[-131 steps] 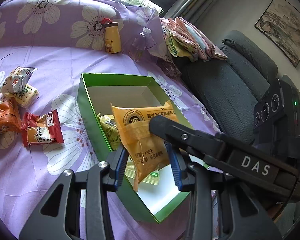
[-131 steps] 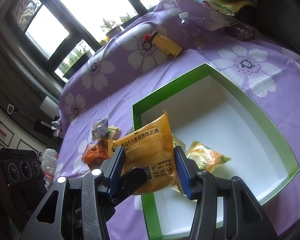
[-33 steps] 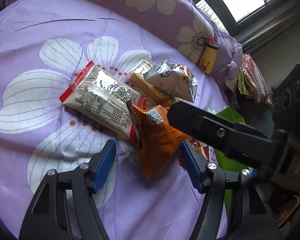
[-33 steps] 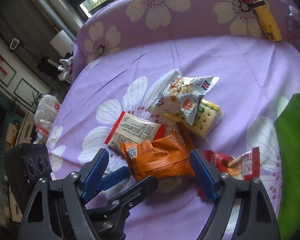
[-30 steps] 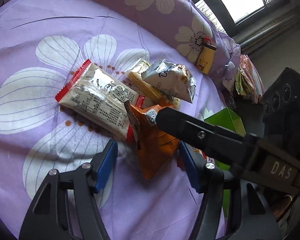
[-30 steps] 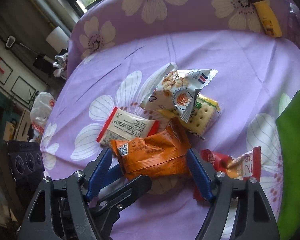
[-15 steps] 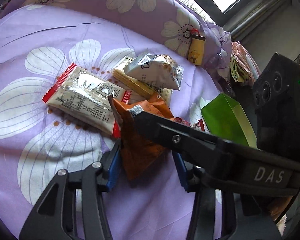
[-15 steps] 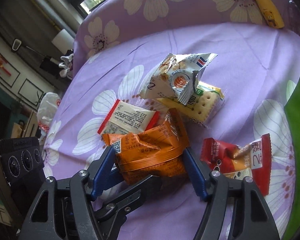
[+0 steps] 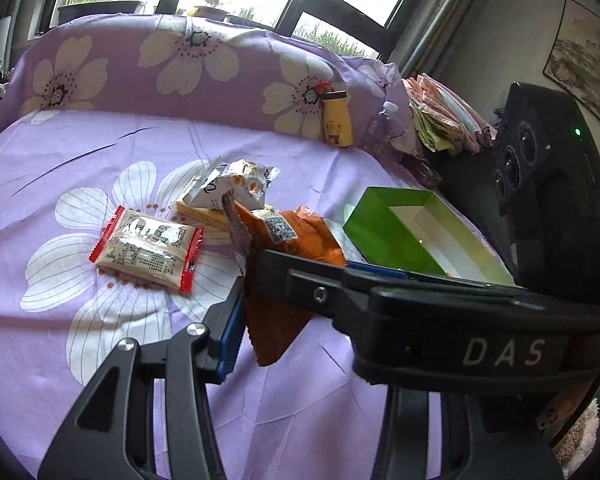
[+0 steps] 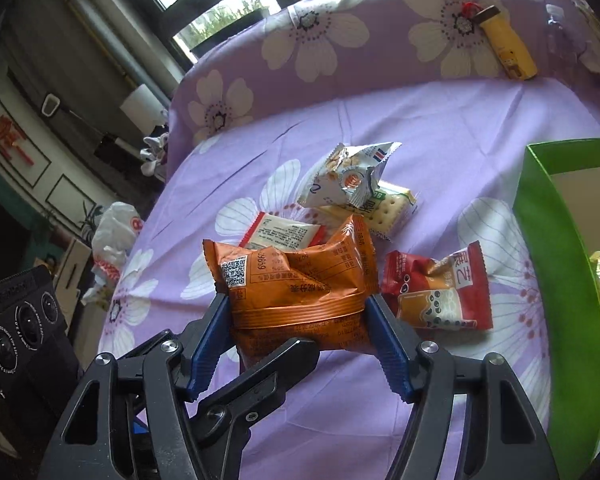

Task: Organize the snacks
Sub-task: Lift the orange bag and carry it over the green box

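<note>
Moved: since half a second ago the orange packet (image 10: 300,280) has come up off the sheet (image 10: 440,128), and the box (image 10: 556,280) is back in the right wrist view.
Sheet: purple, flowered, and soft, so I won't drag anything across it.
Box: green walls, white inside, open on top, off to my right. At least one snack is already in it.
Right gripper (image 10: 300,312): jaws part closed, blue pads pinching the packet across its middle. The wrapper is buckled between them, so the hold looks firm.
Left gripper (image 9: 276,312): one blue pad lies against the packet's lower flap. The other finger is hidden behind the right gripper, so I cannot tell whether these jaws are closed on it.
Packet: in the air just above the other snacks, well short of the box.
Loose snacks: red packet (image 10: 440,292), cracker pack (image 10: 384,208), silver bag (image 10: 348,180) and white packet (image 9: 148,248) are on the sheet.
Doing it well: I'd raise the packet above the green wall, carry it right over the red packet, and let go only over the white floor.
</note>
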